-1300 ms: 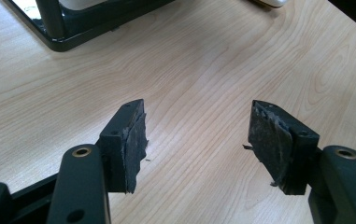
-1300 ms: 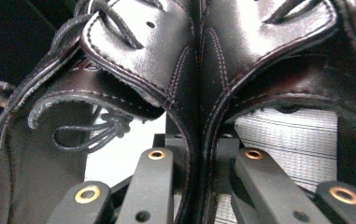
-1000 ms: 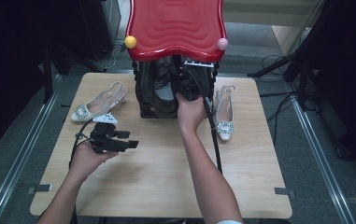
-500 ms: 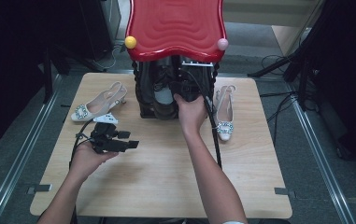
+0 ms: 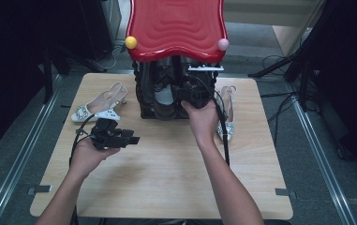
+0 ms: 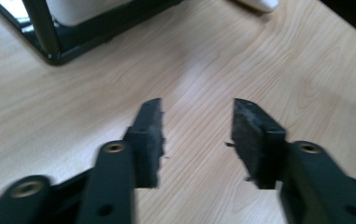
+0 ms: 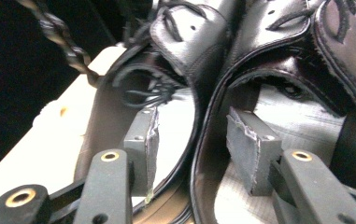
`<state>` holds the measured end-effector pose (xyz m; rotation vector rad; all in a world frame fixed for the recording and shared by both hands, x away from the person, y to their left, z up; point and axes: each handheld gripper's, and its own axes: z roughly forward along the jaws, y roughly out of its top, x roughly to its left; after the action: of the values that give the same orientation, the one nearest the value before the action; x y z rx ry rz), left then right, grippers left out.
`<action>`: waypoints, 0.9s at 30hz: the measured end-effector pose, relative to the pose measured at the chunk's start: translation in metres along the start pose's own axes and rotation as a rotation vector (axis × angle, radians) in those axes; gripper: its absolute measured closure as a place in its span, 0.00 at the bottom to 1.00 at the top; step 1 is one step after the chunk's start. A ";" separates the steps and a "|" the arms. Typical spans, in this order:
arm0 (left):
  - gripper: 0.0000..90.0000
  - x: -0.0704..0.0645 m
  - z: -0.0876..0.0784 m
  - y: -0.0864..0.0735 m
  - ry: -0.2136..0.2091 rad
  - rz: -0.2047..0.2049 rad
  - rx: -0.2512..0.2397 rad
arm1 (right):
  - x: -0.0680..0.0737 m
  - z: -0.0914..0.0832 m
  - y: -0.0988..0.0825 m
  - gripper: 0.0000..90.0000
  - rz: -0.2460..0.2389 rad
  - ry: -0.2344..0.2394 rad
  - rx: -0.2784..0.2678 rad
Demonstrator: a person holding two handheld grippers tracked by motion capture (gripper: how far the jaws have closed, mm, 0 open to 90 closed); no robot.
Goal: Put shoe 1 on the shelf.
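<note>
Wooden table (image 5: 167,173): right gripper (image 7: 192,140), jaws just opening, straddles black boots' (image 5: 164,93) rims at twelve o'clock; left gripper (image 6: 196,133), just narrowing, holds nothing

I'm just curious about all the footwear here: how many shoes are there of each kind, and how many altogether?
Black boots, standing together in the rack under the red shelf: 2
White slingback heels, one on the table's left and one on its right: 2
Total: 4
</note>
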<state>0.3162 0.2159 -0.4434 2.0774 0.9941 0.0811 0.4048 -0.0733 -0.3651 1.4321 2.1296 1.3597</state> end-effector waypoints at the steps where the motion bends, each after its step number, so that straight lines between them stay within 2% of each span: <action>1: 0.74 0.000 -0.003 0.003 -0.006 -0.003 -0.012 | -0.001 -0.004 0.000 0.60 -0.002 0.017 -0.003; 3: 0.80 0.000 -0.008 0.010 -0.013 0.001 -0.035 | -0.002 -0.012 -0.002 0.59 -0.013 0.053 -0.008; 5: 0.83 0.001 -0.013 0.017 -0.031 -0.004 -0.050 | -0.004 -0.018 -0.005 0.56 -0.046 0.096 -0.008; 9: 0.89 0.001 -0.017 0.036 -0.084 0.007 -0.049 | -0.003 -0.030 -0.012 0.53 -0.137 0.118 0.007; 10: 0.92 0.000 -0.018 0.041 -0.096 0.023 -0.048 | -0.003 -0.033 -0.014 0.51 -0.141 0.131 0.008; 12: 0.96 -0.002 -0.021 0.053 -0.092 0.051 -0.044 | -0.003 -0.039 -0.017 0.48 -0.158 0.149 0.010; 14: 0.99 -0.004 -0.023 0.059 -0.093 0.058 -0.041 | -0.002 -0.044 -0.020 0.48 -0.164 0.176 0.017; 15: 0.99 -0.008 -0.026 0.070 -0.076 0.084 -0.039 | -0.002 -0.047 -0.022 0.48 -0.163 0.186 0.018; 16: 0.99 -0.008 -0.026 0.070 -0.076 0.084 -0.039 | -0.003 -0.049 -0.024 0.48 -0.168 0.197 0.019; 17: 0.99 -0.011 -0.029 0.081 -0.062 0.110 -0.039 | -0.003 -0.051 -0.027 0.49 -0.174 0.205 0.011; 19: 0.99 -0.012 -0.032 0.092 -0.079 0.106 -0.052 | -0.005 -0.055 -0.031 0.49 -0.182 0.220 0.004; 23: 1.00 -0.016 -0.037 0.110 -0.097 0.113 -0.074 | -0.011 -0.057 -0.041 0.52 -0.159 0.262 0.017; 24: 1.00 -0.016 -0.037 0.110 -0.097 0.113 -0.074 | -0.013 -0.057 -0.044 0.53 -0.163 0.264 0.020; 25: 1.00 -0.020 -0.040 0.121 -0.080 0.132 -0.086 | -0.014 -0.056 -0.047 0.53 -0.164 0.264 0.029; 27: 1.00 -0.022 -0.043 0.133 -0.072 0.146 -0.100 | -0.016 -0.054 -0.051 0.53 -0.175 0.265 0.045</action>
<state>0.3682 0.1814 -0.3160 2.0445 0.7787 0.1275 0.3479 -0.1217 -0.3810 1.1004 2.3976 1.5127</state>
